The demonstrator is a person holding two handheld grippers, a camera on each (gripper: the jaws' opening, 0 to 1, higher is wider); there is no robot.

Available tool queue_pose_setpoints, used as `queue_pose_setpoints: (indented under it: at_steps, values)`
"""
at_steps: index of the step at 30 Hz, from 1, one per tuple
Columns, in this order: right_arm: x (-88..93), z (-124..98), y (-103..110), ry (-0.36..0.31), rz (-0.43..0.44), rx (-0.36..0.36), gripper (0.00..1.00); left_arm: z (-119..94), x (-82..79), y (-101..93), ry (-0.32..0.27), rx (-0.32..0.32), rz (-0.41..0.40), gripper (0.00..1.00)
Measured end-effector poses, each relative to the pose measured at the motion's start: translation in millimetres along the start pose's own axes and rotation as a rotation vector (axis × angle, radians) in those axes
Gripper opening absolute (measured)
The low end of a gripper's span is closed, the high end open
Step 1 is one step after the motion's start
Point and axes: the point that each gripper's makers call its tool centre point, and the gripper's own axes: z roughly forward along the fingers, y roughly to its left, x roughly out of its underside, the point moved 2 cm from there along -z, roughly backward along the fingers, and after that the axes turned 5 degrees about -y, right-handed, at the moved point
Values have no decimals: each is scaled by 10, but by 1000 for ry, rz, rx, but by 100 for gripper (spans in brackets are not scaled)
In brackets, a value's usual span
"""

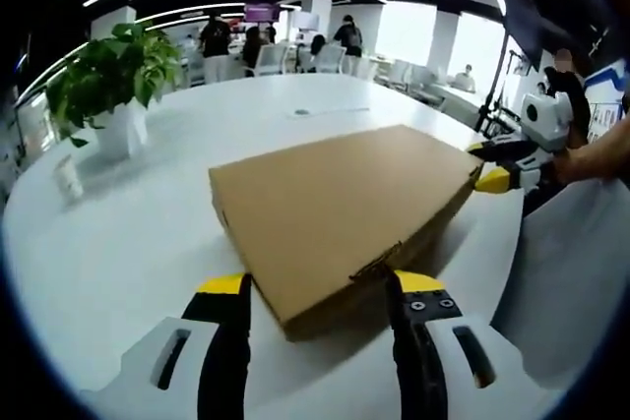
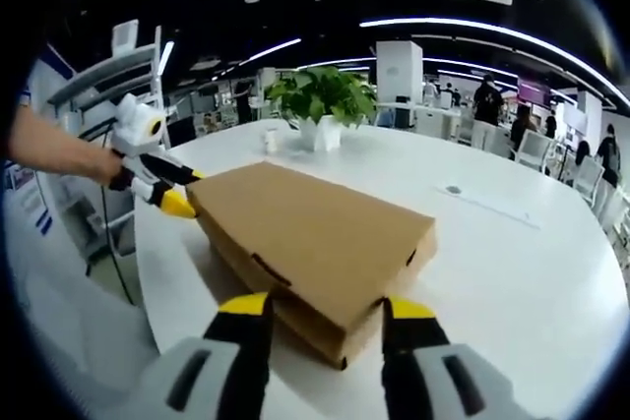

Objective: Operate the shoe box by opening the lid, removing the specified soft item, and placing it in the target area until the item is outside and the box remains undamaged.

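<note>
A flat brown cardboard shoe box (image 1: 335,209) lies on the white table (image 1: 128,263) with its lid closed. My left gripper (image 1: 320,284) is open, its yellow-tipped jaws standing either side of the box's near corner. At the far right corner of the box my right gripper (image 1: 489,164) is open too, its jaws above and below the box edge. In the right gripper view the box (image 2: 315,233) has one corner between my right gripper's (image 2: 325,307) spread jaws, and the left gripper (image 2: 185,192) sits at the opposite end. The soft item is hidden.
A potted green plant (image 1: 108,76) in a white pot stands on the table beyond the box, with a small white object (image 1: 69,179) beside it. A person's forearm (image 2: 49,150) holds the left gripper. People and chairs (image 1: 266,46) fill the office behind. The table edge (image 2: 148,272) is close.
</note>
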Motion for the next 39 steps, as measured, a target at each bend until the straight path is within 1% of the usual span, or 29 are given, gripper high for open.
queue_pose_setpoints:
  at_steps: [9, 13, 16, 20, 24, 39]
  values:
    - [-61, -36, 14, -2, 1, -1, 44, -34, -43, -30, 6, -2, 9, 58]
    - [-120, -55, 38, 0, 0, -13, 47, -47, -78, -39, 12, -3, 13, 59]
    - [-168, -77, 33, -1, -6, -17, 47, -74, -111, -54, 9, 0, 14, 60]
    - [-219, -91, 45, -15, 6, -18, 48, -96, -168, -88, 11, 10, 15, 63]
    - [-247, -96, 55, -23, 8, -19, 50, -113, -197, -96, 15, 13, 18, 65]
    - [-393, -120, 45, -50, 14, -17, 52, -170, -321, -93, 0, 21, 4, 66]
